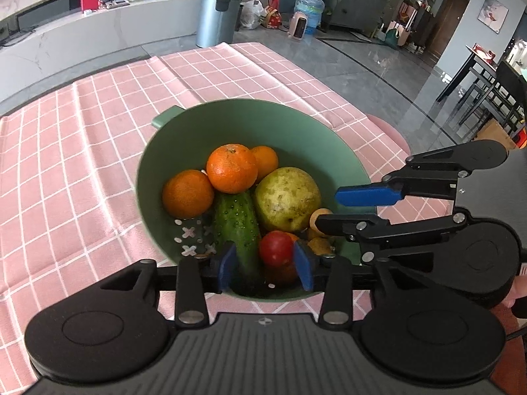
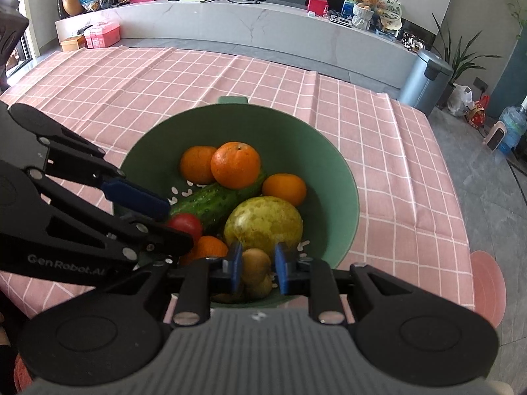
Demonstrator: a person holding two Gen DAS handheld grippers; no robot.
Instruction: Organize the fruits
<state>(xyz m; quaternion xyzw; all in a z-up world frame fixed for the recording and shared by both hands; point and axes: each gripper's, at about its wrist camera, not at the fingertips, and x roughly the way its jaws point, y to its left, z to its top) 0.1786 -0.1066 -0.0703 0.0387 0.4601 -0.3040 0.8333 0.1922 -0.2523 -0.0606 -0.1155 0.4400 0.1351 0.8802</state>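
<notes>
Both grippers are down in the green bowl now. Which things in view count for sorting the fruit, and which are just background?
Job:
- green colander bowl
- oranges
- cucumber
- pear
- tomato
- small yellow-brown fruit
- left gripper, right gripper

Lying about:
- pink checked tablecloth
- bin
- water jug

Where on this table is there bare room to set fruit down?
Bare pink checked tablecloth lies beyond the green colander toward the far edge, and on both sides of it. The colander itself is crowded, with the left gripper and right gripper both over its near rim.
</notes>
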